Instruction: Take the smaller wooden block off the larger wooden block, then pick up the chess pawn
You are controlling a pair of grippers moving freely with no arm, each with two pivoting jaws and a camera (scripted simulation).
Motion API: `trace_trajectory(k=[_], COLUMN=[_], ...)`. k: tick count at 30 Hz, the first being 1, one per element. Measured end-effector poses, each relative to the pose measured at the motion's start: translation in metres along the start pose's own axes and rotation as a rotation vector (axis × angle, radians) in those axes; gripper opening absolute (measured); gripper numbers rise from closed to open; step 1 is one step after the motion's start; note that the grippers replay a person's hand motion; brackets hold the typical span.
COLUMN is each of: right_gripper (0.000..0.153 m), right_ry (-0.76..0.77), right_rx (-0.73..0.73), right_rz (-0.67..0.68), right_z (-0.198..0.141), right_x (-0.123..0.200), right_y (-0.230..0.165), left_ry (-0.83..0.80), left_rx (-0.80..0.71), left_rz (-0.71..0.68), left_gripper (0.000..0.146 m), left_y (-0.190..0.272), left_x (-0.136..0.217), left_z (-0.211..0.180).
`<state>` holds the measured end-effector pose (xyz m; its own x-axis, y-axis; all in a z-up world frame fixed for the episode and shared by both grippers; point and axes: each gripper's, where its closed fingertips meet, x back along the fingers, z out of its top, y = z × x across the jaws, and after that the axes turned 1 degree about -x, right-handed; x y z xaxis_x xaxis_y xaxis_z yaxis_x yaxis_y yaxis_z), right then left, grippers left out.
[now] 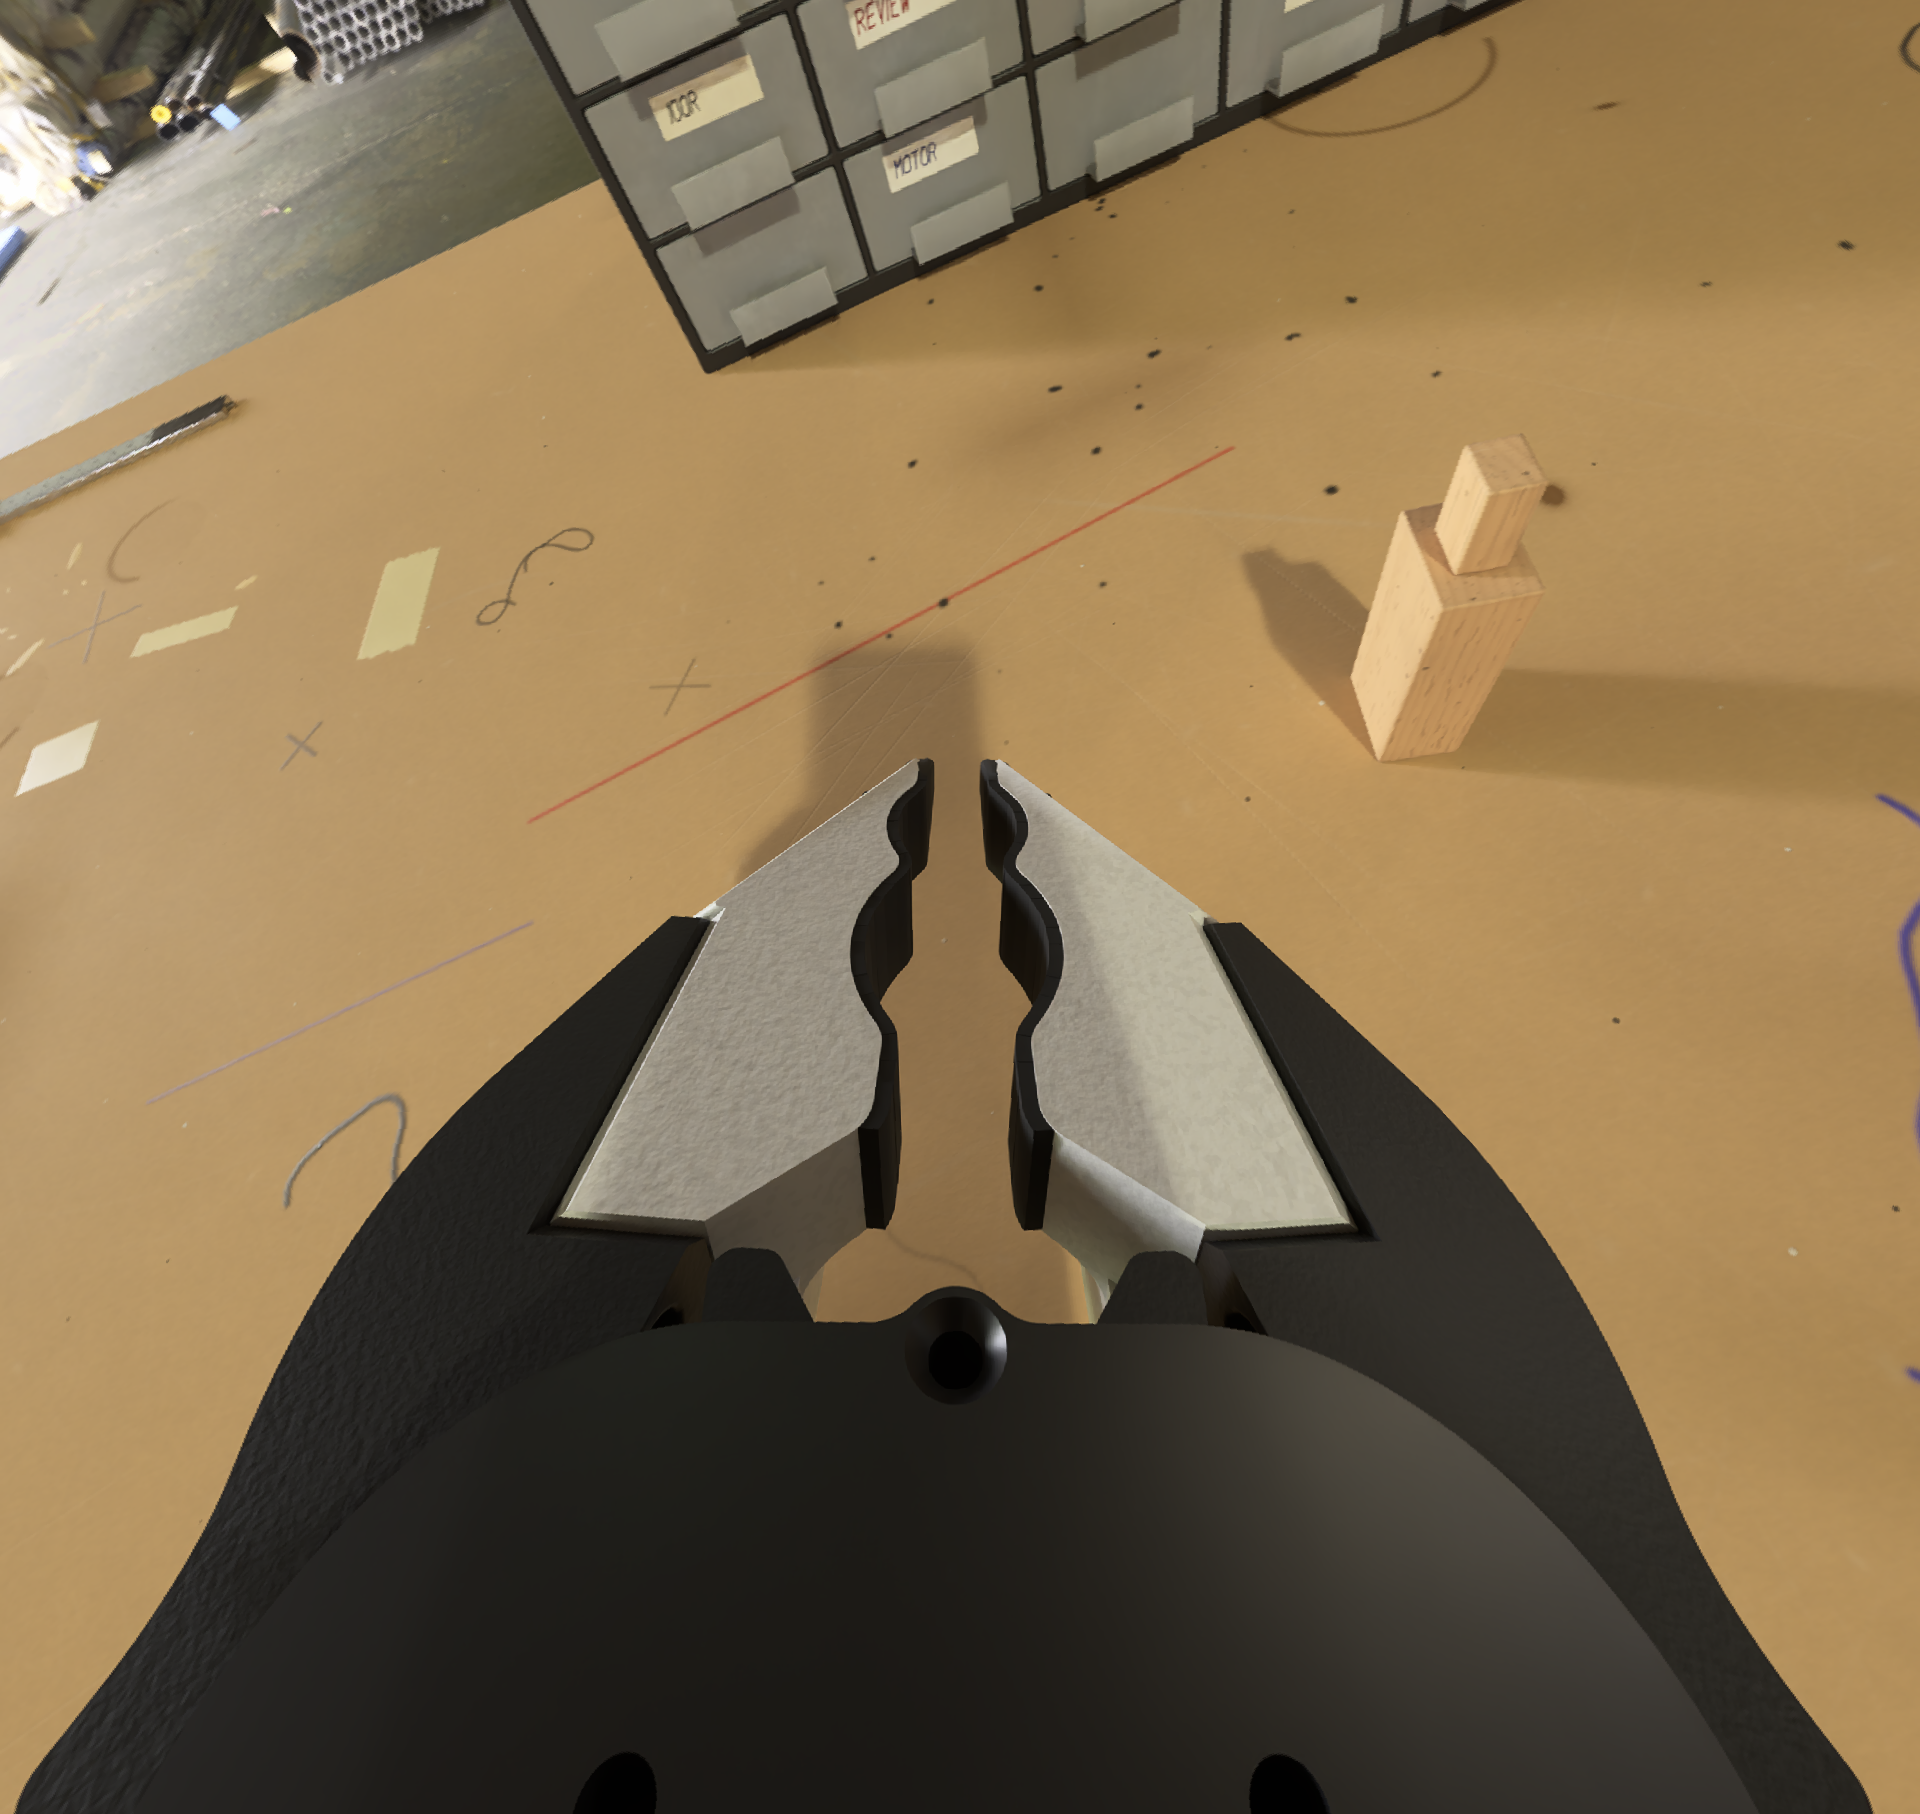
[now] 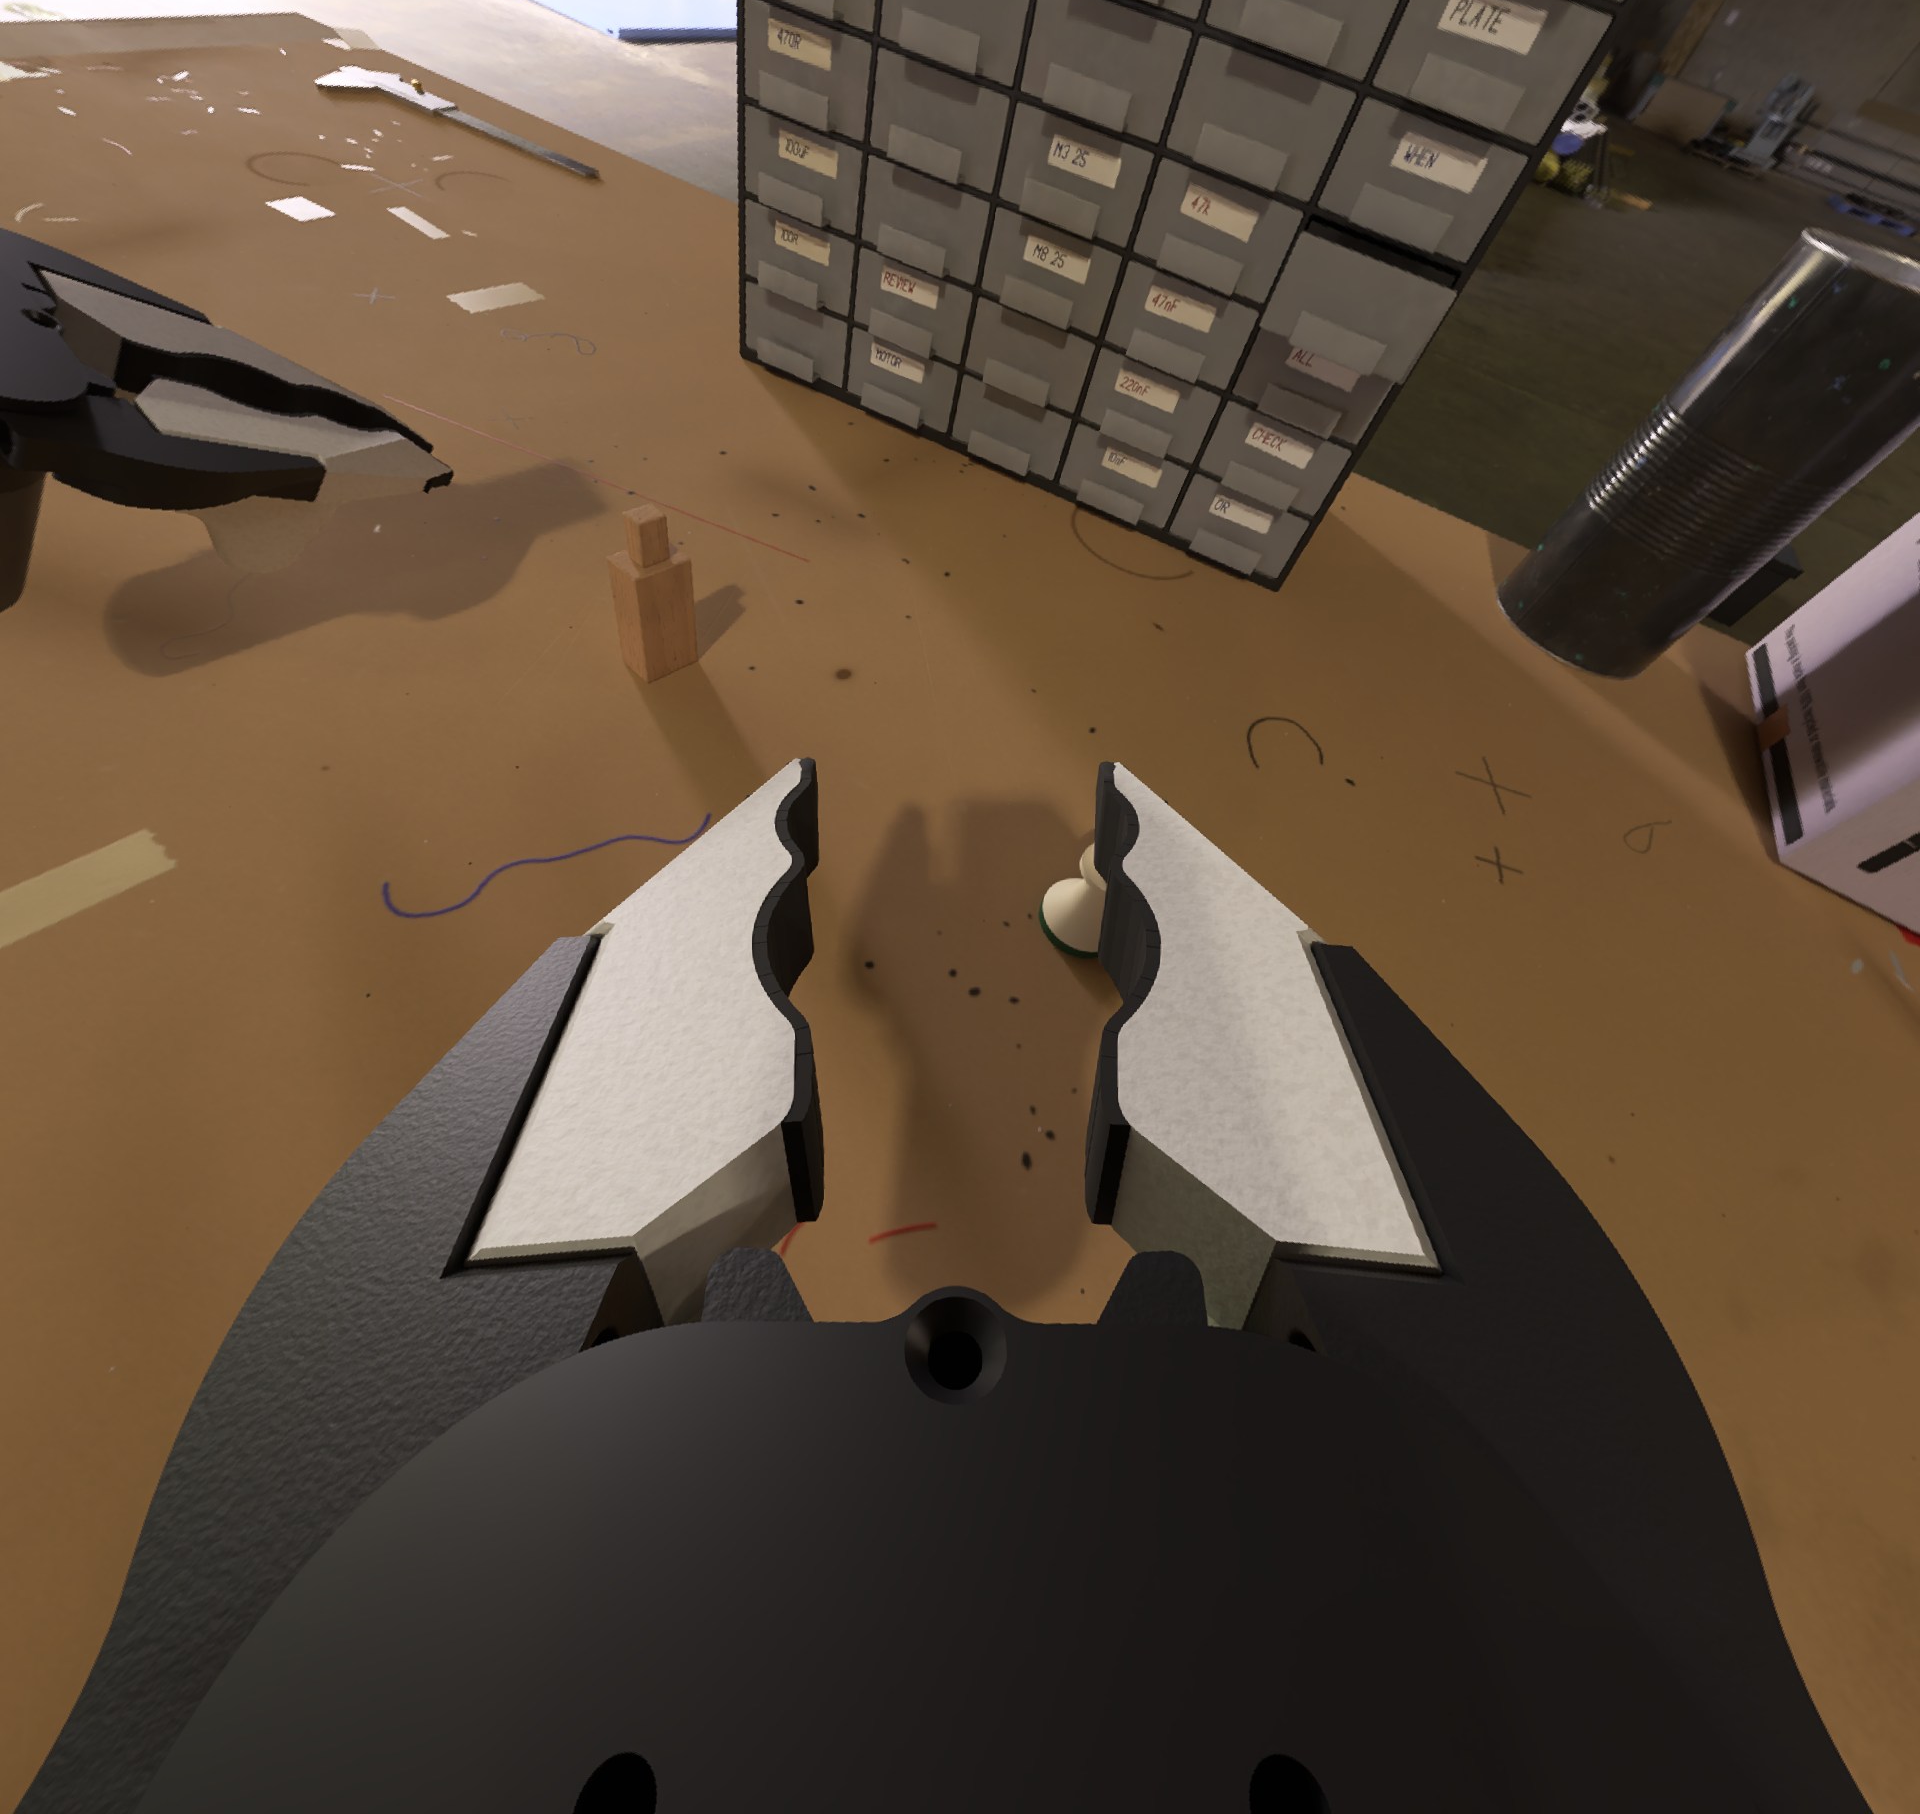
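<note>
Paper labels with writing sit on the drawer cabinet and white box.

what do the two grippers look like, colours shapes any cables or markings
Both match: the left gripper and right gripper each have a rounded matte black textured body with a round hole at its centre, and two tapering fingers faced in off-white textured material, with wavy black inner pads. No cables or markings show.

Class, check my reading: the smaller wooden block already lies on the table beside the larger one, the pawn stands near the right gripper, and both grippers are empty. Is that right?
One detail is wrong. The smaller wooden block is not on the table; it is on top of the larger wooden block, as the left wrist view shows. The pawn does stand near the right gripper, and both it and the left gripper are empty.
</note>
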<state>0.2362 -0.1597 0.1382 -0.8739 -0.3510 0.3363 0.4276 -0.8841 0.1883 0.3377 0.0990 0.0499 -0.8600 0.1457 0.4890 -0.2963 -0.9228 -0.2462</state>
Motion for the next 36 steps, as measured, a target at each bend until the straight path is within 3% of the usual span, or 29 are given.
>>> trace_trajectory(k=[33, 36], right_gripper=[0.057, 0.059], right_ry=[-0.073, -0.079], right_rx=[-0.008, -0.014], right_rz=[-0.017, -0.035], right_z=[-0.018, -0.019], right_x=[0.001, 0.000], right_y=[0.004, 0.011], left_ry=[0.073, 0.133], left_rx=[-0.072, -0.097], left_rz=[-0.111, -0.068], left_gripper=[0.009, 0.022], left_y=[0.052, 0.047], left_x=[-0.019, -0.010], left_z=[0.027, 0.035])
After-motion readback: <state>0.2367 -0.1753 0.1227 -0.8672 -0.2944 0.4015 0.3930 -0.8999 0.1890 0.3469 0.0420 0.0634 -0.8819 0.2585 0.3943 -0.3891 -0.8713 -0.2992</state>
